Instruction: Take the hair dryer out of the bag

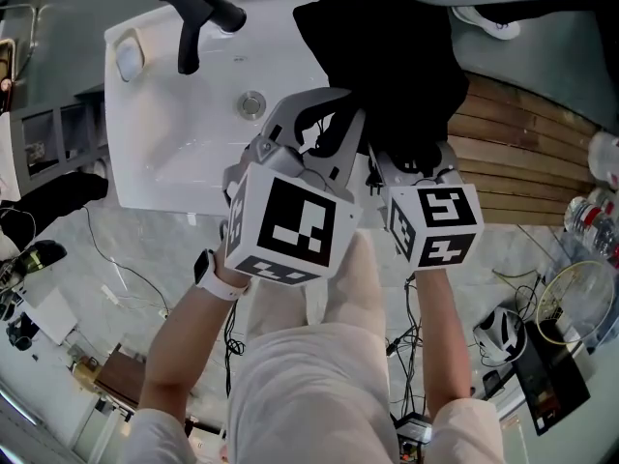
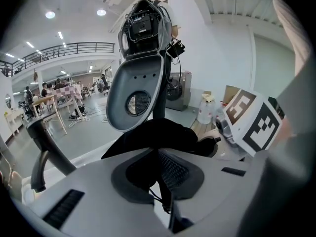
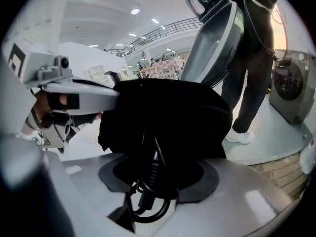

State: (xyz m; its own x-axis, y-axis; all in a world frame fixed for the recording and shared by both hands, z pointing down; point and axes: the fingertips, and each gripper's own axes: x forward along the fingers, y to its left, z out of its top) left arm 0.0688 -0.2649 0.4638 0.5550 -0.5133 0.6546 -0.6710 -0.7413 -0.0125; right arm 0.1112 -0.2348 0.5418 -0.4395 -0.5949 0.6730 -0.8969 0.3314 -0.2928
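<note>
hair dryer body is hidden inside the one black bag (image 1: 387,56); only its black cord (image 3: 149,179) shows, running out of the fabric. the bag sits at the right rim of the white sink (image 1: 164,162), its far side hanging over onto the wooden slats (image 1: 522,143).

the left gripper (image 2: 158,174) has its fingers drawn narrow, pinching the near edge of the bag. the right gripper (image 3: 154,169) is pushed into the bag beside it, jaws closed around the cord, a loop of which hangs below them. the two grippers are just beside each other, nearly touching.

left of the bag the basin is bare white down to the one drain (image 1: 251,104); one black faucet (image 1: 198,13) stands at the far rim, well apart from the bag. someone's white shoe (image 1: 488,22) is just past the bag.

the only print is the black-and-white squares on the two marker cubes (image 1: 290,225).
</note>
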